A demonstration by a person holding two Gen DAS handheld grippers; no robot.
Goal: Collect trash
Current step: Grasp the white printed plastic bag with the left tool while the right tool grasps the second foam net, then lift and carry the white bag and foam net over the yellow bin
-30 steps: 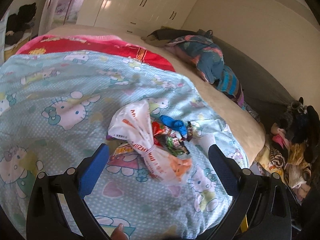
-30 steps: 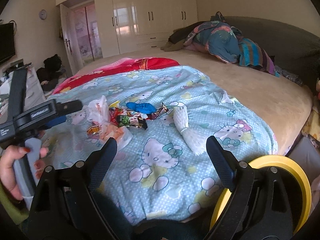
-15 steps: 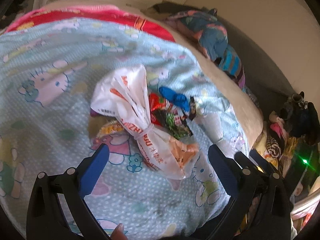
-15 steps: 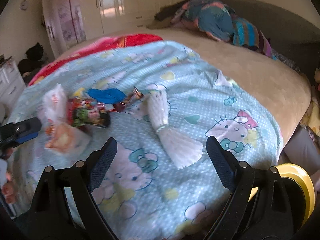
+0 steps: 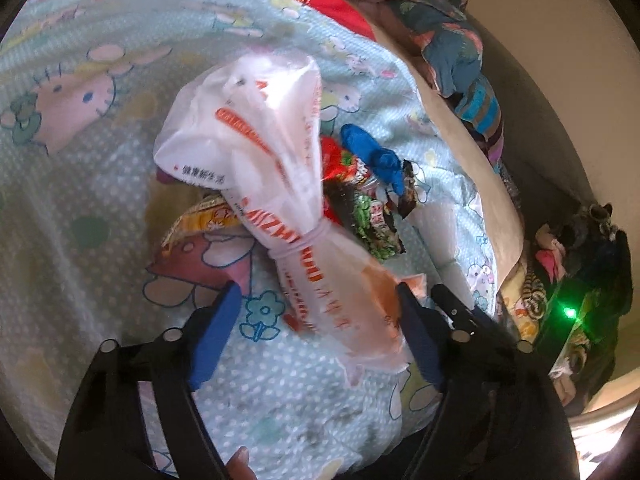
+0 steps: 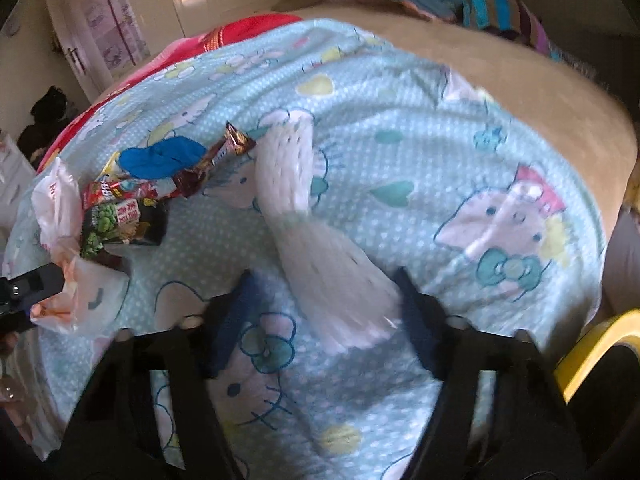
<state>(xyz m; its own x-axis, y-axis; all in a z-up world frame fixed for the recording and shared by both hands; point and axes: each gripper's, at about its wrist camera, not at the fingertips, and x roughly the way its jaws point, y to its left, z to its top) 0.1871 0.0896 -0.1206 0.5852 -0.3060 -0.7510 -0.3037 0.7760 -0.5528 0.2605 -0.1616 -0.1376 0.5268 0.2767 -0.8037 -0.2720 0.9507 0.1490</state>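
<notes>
Nothing looks collected yet: all the trash lies loose on the bed's blue cartoon-print blanket (image 6: 400,128), so the whole pickup seems left to do.

In the left wrist view, the left claw (image 5: 318,308) is spread wide, its blue fingertips either side of the lower end of a white tied plastic bag (image 5: 280,184) that runs from upper centre down to the frame's middle; whether the pads touch it cannot be told. Just right of the bag sits a pile of snack wrappers (image 5: 360,204) with a crumpled blue piece (image 5: 372,152) on top.

In the right wrist view, the right claw (image 6: 320,296) is likewise wide, straddling the flared end of a white dotted bag (image 6: 312,232) at centre frame.

The blanket's edge drops away at the lower right of both views, with a yellow-rimmed bin (image 6: 592,348) beyond it. Room around each bag looks ample, though the wrappers crowd the left claw's right side.
</notes>
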